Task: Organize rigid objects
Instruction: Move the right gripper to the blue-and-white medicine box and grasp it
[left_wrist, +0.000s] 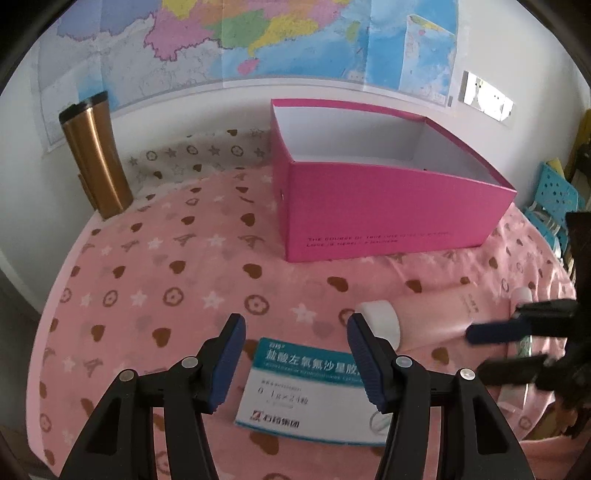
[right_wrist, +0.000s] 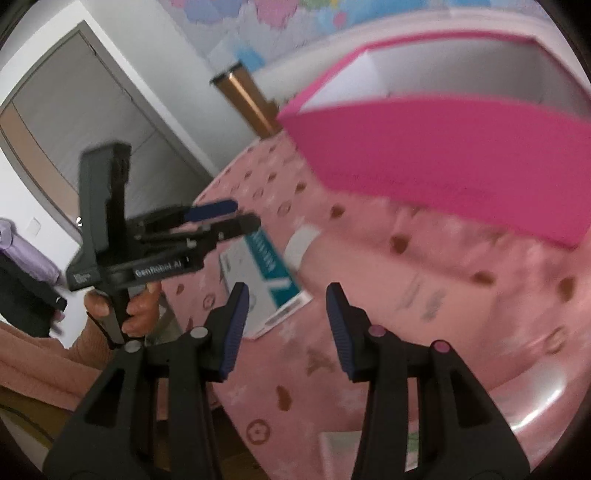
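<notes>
Medicine box (left_wrist: 308, 384), white with a teal band and printed Chinese characters, lies flat on the pink patterned cloth (left_wrist: 147, 266) near the front edge, well short of the open magenta carton (left_wrist: 388, 210) that stands farther back. At the far left, against the wall, a bronze tumbler (left_wrist: 96, 155) stands upright under a wall map (left_wrist: 258, 40). The left gripper (left_wrist: 297, 363) hangs over the medicine box with its jaws partly open and nothing gripped; its right finger covers the box's right end, so part of the print is cut off. Just right of it lies a pink tube (left_wrist: 439, 317) with a white cap, its far end hidden behind the right gripper (left_wrist: 495, 347), which is smeared by motion there. In the right wrist view that gripper's jaws stand partly apart over bare cloth, holding nothing, and the whole view is blurred; a hand (right_wrist: 136, 310) grasps the left gripper's handle.
</notes>
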